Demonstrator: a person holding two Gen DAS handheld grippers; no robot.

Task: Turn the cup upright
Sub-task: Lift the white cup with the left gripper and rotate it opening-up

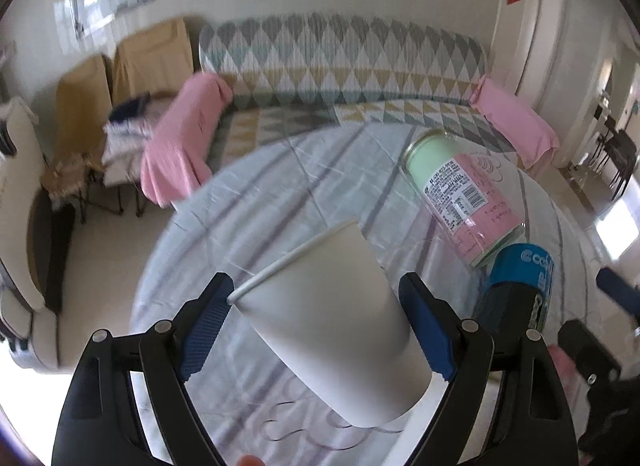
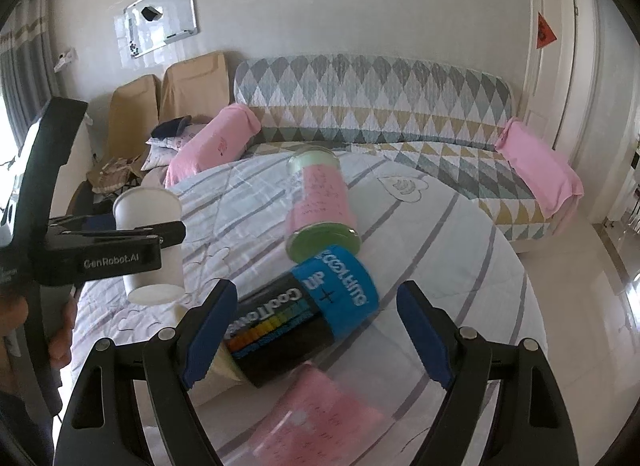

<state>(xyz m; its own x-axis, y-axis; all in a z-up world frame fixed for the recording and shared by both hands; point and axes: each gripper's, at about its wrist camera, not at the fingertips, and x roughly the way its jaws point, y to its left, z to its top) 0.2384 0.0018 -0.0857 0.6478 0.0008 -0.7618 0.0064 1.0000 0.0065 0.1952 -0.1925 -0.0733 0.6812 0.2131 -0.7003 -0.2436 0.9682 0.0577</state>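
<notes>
A white paper cup sits between the blue pads of my left gripper, tilted with its rim up and to the left. In the right wrist view the cup stands nearly upright, rim on top, held above the striped cloth by the left gripper. My right gripper is open and empty over a black and blue can that lies on its side.
A pink and green jar lies on its side on the round table with a striped cloth; it also shows in the left wrist view. A pink object lies near the front. A sofa with pink cushions stands behind.
</notes>
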